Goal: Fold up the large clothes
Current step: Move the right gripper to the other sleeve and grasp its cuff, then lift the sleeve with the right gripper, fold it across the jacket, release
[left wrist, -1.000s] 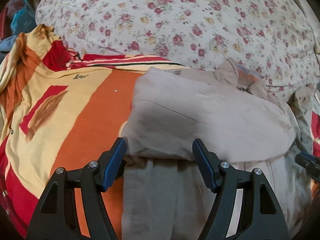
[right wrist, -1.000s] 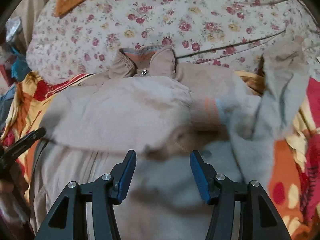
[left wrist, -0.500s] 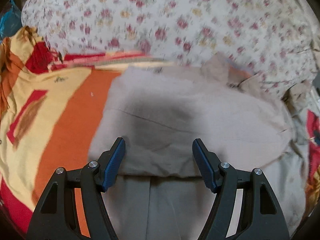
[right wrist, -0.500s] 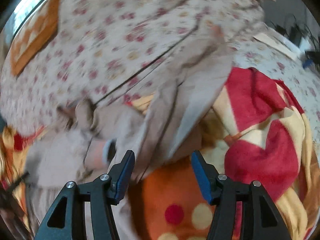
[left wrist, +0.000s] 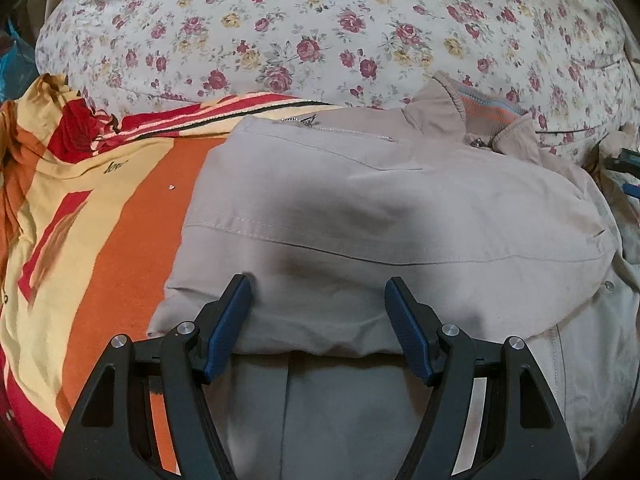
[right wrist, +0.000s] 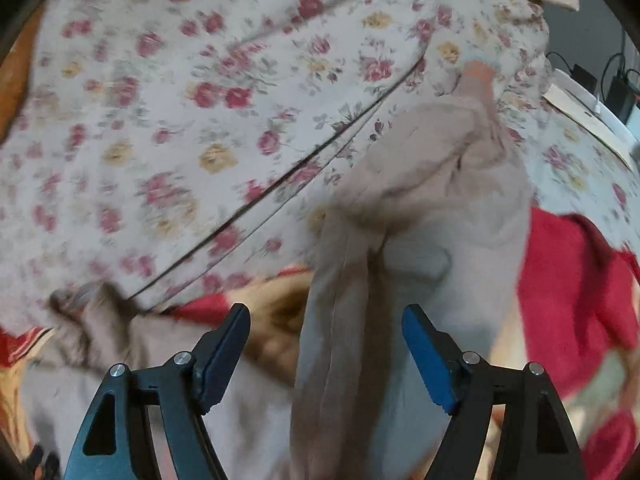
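While one beige zip-front jacket [left wrist: 392,216] lies on the orange, red and yellow patterned blanket [left wrist: 100,216], its left sleeve folded across the body, the left gripper [left wrist: 318,322] hovers over that fold with jaws wide apart, gripping nothing. One floral quilt [left wrist: 320,28] lies behind. Over the jacket's one outstretched right sleeve [right wrist: 424,216], the right gripper [right wrist: 326,354] has just been opening; the cloth lies between its spread blue pads [right wrist: 424,356], unpinched.
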`<state>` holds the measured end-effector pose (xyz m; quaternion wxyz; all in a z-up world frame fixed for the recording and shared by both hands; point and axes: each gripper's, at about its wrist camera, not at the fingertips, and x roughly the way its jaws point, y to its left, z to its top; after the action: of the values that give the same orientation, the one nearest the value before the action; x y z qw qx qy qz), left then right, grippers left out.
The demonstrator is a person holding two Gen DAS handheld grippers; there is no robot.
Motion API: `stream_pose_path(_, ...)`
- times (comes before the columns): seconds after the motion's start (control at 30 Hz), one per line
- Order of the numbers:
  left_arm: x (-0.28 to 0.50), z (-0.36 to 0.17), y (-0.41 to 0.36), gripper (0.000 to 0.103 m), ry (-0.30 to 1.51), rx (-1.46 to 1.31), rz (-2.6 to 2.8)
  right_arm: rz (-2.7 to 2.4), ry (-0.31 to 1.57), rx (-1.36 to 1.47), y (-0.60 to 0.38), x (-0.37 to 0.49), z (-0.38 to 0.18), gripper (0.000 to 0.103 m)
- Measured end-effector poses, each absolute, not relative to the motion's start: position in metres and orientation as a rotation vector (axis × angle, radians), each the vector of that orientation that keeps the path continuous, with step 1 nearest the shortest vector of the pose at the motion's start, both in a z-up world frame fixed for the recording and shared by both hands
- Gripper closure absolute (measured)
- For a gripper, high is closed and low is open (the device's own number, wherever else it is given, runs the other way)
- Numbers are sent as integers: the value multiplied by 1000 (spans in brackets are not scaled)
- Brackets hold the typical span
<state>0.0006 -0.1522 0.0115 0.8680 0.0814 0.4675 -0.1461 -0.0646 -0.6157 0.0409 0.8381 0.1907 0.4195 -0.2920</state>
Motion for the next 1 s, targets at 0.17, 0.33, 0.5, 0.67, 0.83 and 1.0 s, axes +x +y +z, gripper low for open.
stream_pose_path(0.17,3,11,-158,31,972,180,-303,-619,912,394,-638,-63,35,96)
stream_pose_path(0.33,4,11,-157,31,970,175,-303,-541,765,445,-639,-142,82,101)
stream_pose_path(0.5,4,12,-155,31,970,163,-299,-585,724,488,-640,-239,104,101)
stream_pose_path(0.67,1,12,-154,31,965,163,-297,-556,828,482,-638,-280,88,101)
stream_pose_path(0.83,0,12,-152,31,963,158,-301,-571,660,543,-649,-299,119,42)
stream_pose_path(1.0,0,12,-154,30,959,171,-296,-576,613,614,-682,-262,140,38)
